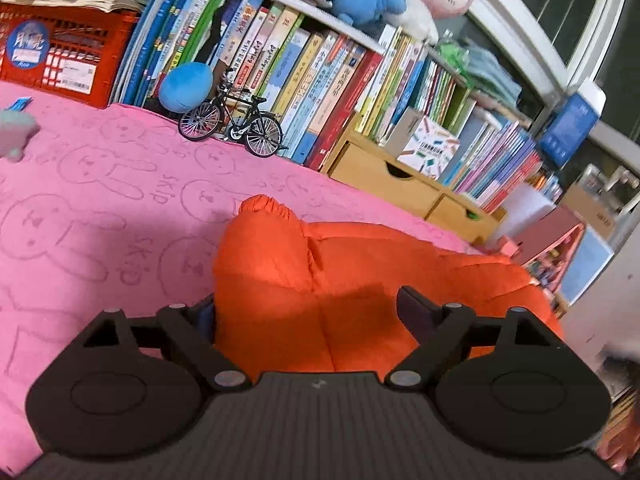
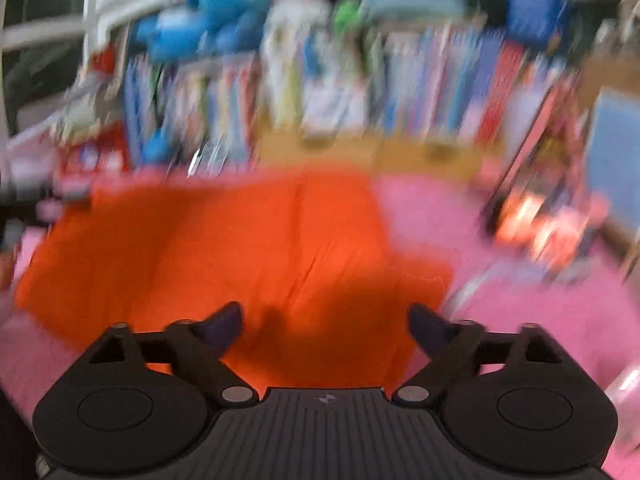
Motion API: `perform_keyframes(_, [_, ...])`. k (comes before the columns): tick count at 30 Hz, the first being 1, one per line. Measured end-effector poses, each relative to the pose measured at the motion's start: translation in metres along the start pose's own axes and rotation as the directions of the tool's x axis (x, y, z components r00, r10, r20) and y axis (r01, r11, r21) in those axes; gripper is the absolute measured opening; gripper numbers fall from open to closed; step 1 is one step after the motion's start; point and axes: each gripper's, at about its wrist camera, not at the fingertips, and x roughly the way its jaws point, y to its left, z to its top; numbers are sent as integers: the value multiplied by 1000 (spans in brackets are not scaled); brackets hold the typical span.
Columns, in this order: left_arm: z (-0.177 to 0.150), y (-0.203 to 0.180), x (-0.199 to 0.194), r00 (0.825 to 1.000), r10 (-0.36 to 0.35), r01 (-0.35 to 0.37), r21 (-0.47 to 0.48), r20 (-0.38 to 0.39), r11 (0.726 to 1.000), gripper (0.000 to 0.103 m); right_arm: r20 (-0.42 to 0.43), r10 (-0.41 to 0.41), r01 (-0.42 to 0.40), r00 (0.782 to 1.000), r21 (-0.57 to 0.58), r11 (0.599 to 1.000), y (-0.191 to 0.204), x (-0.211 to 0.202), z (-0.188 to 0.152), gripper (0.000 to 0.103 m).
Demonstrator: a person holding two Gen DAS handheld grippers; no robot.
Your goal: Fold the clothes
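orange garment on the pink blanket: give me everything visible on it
The orange garment looks like a puffy, quilted jacket with stitched seams and a gathered cuff end toward the books. It lies bunched, partly folded, on the pink blanket. In the left wrist view, its near edge sits between the open left claw. The right claw is open above it, gripping nothing; that view is blurred.

One orange garment (image 1: pixel 360 280), one toy bicycle (image 1: pixel 232 128) beyond it, one red crate (image 1: pixel 68 48), two wooden drawers (image 1: pixel 400 184) (books too many to count).

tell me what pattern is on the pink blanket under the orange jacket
Outlined bunny faces with "skip" lettering, tone on tone on the pink blanket; clearest in the left wrist view.
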Motion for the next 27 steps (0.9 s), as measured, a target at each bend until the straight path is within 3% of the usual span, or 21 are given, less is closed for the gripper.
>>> perform_keyframes(2, [-1, -2, 7, 1000, -2, 2, -4, 11, 1000, 80, 75, -4, 1, 997, 42, 999, -18, 9, 25, 103])
perform_keyframes(4, [-3, -5, 8, 999, -12, 12, -4, 32, 1000, 74, 71, 42, -50, 997, 121, 991, -36, 46, 46, 103])
perform_keyframes(6, [-5, -7, 6, 999, -31, 30, 14, 41, 999, 74, 3, 114, -112, 994, 203, 973, -47, 96, 54, 103])
perform_keyframes(9, [-3, -8, 1, 997, -37, 35, 30, 64, 999, 61, -109, 206, -169, 972, 280, 945, -41, 155, 50, 99])
perform_keyframes(10, [-2, -7, -1, 997, -35, 33, 28, 72, 999, 49, -123, 228, -186, 966, 283, 941, -35, 162, 46, 72])
perform_keyframes(11, [0, -7, -2, 996, -33, 31, 26, 80, 999, 35, -137, 250, -203, 959, 286, 936, -29, 169, 42, 58])
perform_keyframes(13, [4, -8, -6, 994, -49, 45, 38, 97, 998, 17, -87, 239, -216, 967, 217, 952, -15, 152, 37, 37])
perform_keyframes(14, [6, -13, -8, 991, -77, 71, 57, 107, 996, 16, -53, 237, -222, 970, 207, 953, -13, 134, 35, 31])
perform_keyframes(15, [9, -17, -11, 988, -106, 97, 76, 115, 992, 16, -17, 238, -229, 971, 212, 950, -13, 114, 33, 17])
perform_keyframes(18, [18, -40, -15, 971, -193, 169, 162, 144, 972, 16, 94, 217, -234, 972, 234, 944, -24, 48, 24, 15])
perform_keyframes(19, [21, -52, -12, 970, -190, 156, 208, 152, 966, 16, 110, 178, -200, 978, 233, 952, -30, 33, 21, 15])
perform_keyframes(22, [25, -80, 10, 983, -100, 45, 322, 157, 946, 17, 100, 42, -64, 994, 228, 972, -37, 9, 10, 16])
perform_keyframes(25, [19, -89, 45, 992, 62, -96, 360, 106, 928, 19, 1, -69, 68, 998, 211, 975, -40, 34, -6, 17])
perform_keyframes(27, [10, -83, 61, 984, 160, -176, 378, 72, 909, 23, -38, -103, 108, 994, 187, 976, -36, 60, -17, 19])
